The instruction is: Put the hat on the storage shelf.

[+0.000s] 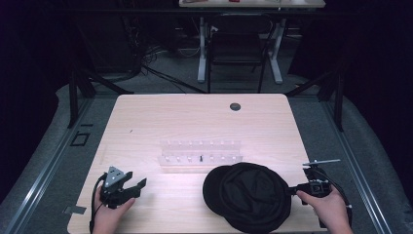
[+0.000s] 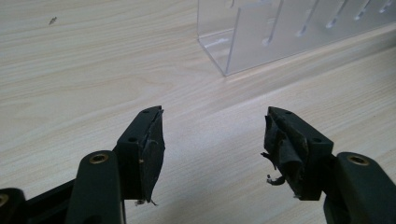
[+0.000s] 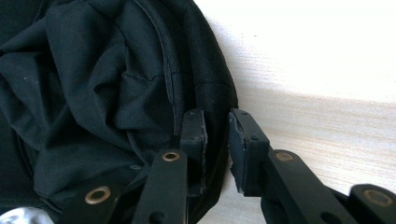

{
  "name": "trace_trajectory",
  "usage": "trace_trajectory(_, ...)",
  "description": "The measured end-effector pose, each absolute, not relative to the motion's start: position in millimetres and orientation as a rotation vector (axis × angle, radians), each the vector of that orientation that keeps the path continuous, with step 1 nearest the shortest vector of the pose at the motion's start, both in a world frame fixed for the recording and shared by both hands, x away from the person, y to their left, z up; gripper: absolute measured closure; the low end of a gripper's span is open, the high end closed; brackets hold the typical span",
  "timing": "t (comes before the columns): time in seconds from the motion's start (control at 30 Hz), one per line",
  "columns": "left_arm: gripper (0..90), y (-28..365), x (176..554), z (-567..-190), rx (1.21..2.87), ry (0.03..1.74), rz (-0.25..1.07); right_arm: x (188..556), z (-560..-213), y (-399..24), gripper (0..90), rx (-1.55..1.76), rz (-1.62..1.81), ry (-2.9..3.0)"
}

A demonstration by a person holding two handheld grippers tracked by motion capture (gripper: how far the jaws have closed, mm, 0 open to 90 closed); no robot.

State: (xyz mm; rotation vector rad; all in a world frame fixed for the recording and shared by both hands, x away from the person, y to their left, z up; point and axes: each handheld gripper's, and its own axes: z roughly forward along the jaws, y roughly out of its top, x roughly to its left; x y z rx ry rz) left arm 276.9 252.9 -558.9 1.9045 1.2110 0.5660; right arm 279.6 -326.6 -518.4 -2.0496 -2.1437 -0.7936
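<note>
A black fabric cap [image 1: 248, 195] lies crumpled on the pale wooden table [image 1: 170, 117] near its front edge, right of centre. My right gripper [image 1: 292, 190] reaches in from the right, jaws nearly together. In the right gripper view the cap [image 3: 93, 93] has its rim pinched between the jaws of the right gripper [image 3: 217, 135]. My left gripper [image 1: 136, 178] rests at the front left of the table, well apart from the cap. Seen in its own view, the left gripper [image 2: 215, 135] is open, with only bare wood between its fingers.
A clear acrylic rack [image 1: 200, 156] with rows of small pegs stands mid-table just behind the cap; its corner [image 2: 280, 32] is ahead of the left gripper. A round dark grommet [image 1: 235, 106] sits near the far edge. A chair [image 1: 238, 44] stands beyond the table.
</note>
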Motion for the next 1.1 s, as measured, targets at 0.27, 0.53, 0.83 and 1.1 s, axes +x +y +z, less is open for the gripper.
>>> trace_trajectory(0.27, 38.1, 253, 277, -559, 1.909, 1.212, 0.565, 283, -521, -325, 75.8, -2.041, -0.760, -2.140)
trace_trajectory(0.53, 38.2, 253, 277, -559, 1.908, 1.212, 0.568, 287, -523, -323, 78.0, -1.995, -0.708, -2.161)
trace_trajectory(0.83, 38.1, 253, 277, -559, 1.912, 1.213, 0.566, 291, -523, -324, 78.6, -1.953, -0.663, -2.164)
trace_trajectory(1.1, 38.1, 253, 277, -559, 1.913, 1.212, 0.565, 294, -524, -325, 82.4, -1.938, -0.649, -2.126)
